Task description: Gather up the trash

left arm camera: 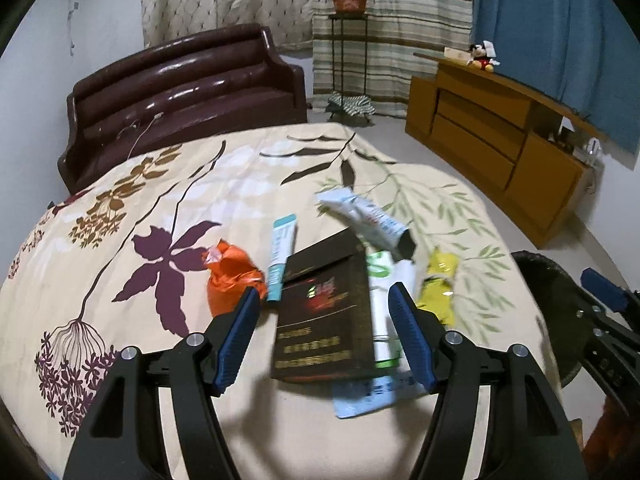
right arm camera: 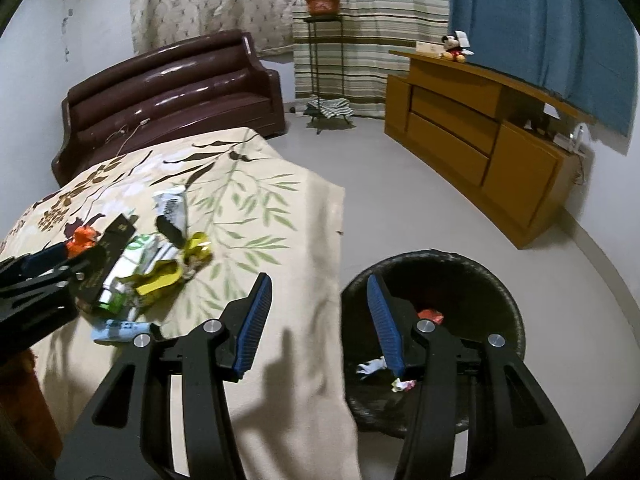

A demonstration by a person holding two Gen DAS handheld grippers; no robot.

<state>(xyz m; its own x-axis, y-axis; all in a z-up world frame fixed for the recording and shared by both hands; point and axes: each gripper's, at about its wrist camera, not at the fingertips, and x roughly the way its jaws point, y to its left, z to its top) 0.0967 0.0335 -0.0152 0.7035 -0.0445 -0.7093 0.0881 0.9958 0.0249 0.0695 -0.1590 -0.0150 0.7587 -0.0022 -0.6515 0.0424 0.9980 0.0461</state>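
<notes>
A pile of trash lies on the floral bedspread (left arm camera: pixel 200 184): an orange wrapper (left arm camera: pixel 232 276), a teal tube box (left arm camera: pixel 282 252), a dark brown box (left arm camera: pixel 324 312), a green-and-white pack (left arm camera: pixel 382 304), a white toothpaste box (left arm camera: pixel 368 220), a yellow wrapper (left arm camera: pixel 438 284) and a light blue packet (left arm camera: pixel 368 398). My left gripper (left arm camera: pixel 324 302) hovers open above the dark box and holds nothing. My right gripper (right arm camera: pixel 318 284) is open and empty over the bed's edge, beside the black bin (right arm camera: pixel 500 292), which holds a red scrap (right arm camera: pixel 430 315) and white scraps (right arm camera: pixel 372 366).
A dark red sofa (left arm camera: pixel 188 88) stands behind the bed. A wooden cabinet (right arm camera: pixel 480 140) lines the right wall, with a plush toy (right arm camera: pixel 454 50) on top. A plant stand (right arm camera: pixel 324 52) is by the curtains. Grey floor (right arm camera: pixel 400 200) lies between bed and cabinet.
</notes>
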